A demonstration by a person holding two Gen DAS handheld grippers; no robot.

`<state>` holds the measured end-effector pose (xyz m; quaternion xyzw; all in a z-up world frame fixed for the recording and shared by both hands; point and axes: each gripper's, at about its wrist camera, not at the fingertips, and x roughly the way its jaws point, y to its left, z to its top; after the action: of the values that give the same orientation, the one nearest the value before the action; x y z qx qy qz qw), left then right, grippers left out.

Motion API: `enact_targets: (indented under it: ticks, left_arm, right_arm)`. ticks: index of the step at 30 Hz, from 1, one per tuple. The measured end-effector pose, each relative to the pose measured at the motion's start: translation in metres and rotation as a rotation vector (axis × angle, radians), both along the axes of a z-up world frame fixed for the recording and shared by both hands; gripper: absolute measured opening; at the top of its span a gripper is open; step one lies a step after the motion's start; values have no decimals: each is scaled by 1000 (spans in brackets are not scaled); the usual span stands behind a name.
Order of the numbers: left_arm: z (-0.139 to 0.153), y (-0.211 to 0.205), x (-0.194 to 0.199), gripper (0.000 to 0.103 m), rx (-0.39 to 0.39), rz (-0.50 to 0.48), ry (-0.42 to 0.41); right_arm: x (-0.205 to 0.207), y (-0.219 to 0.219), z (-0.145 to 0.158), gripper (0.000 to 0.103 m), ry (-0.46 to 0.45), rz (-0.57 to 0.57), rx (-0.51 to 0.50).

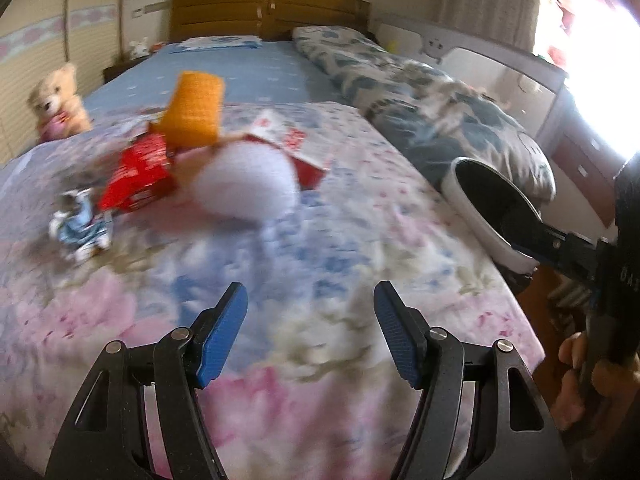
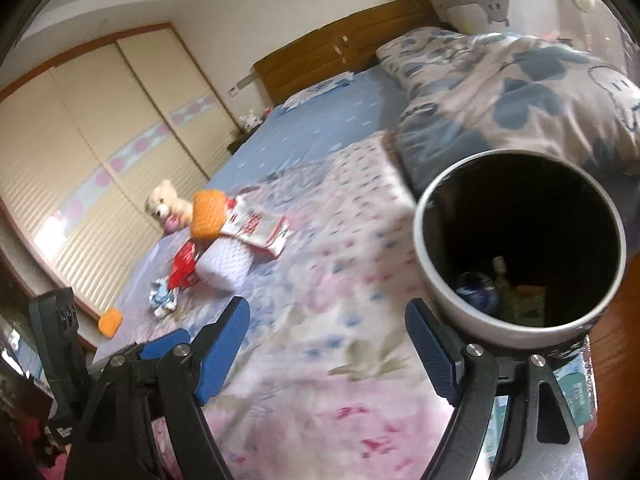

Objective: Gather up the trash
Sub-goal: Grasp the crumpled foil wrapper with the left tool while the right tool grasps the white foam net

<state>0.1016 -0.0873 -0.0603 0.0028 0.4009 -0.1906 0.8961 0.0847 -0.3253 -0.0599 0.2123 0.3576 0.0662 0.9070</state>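
Observation:
Trash lies in a heap on the floral bedspread: a white mesh wrapper [image 1: 246, 188], a red carton [image 1: 140, 174], an orange mesh wrapper [image 1: 194, 110], a white-and-red carton [image 1: 286, 138] and a crumpled blue-white wrapper [image 1: 80, 228]. My left gripper [image 1: 310, 334] is open and empty, well short of the heap. My right gripper [image 2: 328, 350] is open; a white bin [image 2: 520, 256] with dark inside, holding some trash, sits against its right finger. The bin [image 1: 488, 216] also shows at the bed's right edge in the left wrist view. The heap [image 2: 224, 264] shows far left in the right wrist view.
A teddy bear [image 1: 60, 100] sits at the bed's left side. A rolled blue-patterned duvet [image 1: 424, 108] lies along the right. Another orange piece [image 2: 110, 322] lies at the bed's left edge. A wooden headboard [image 1: 268, 12] and a wardrobe [image 2: 80, 160] stand behind.

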Motion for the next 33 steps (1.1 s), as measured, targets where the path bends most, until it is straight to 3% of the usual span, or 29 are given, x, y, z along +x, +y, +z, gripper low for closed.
enact_targets:
  ticks: [16,33]
  left_arm:
    - [-8,88,5,68,-15,188,7]
    - [-13,134,46,77,32,305,7]
  right_arm:
    - [28,86,-14,82,34,150,3]
    - [77,118,-30,82,59,176,48]
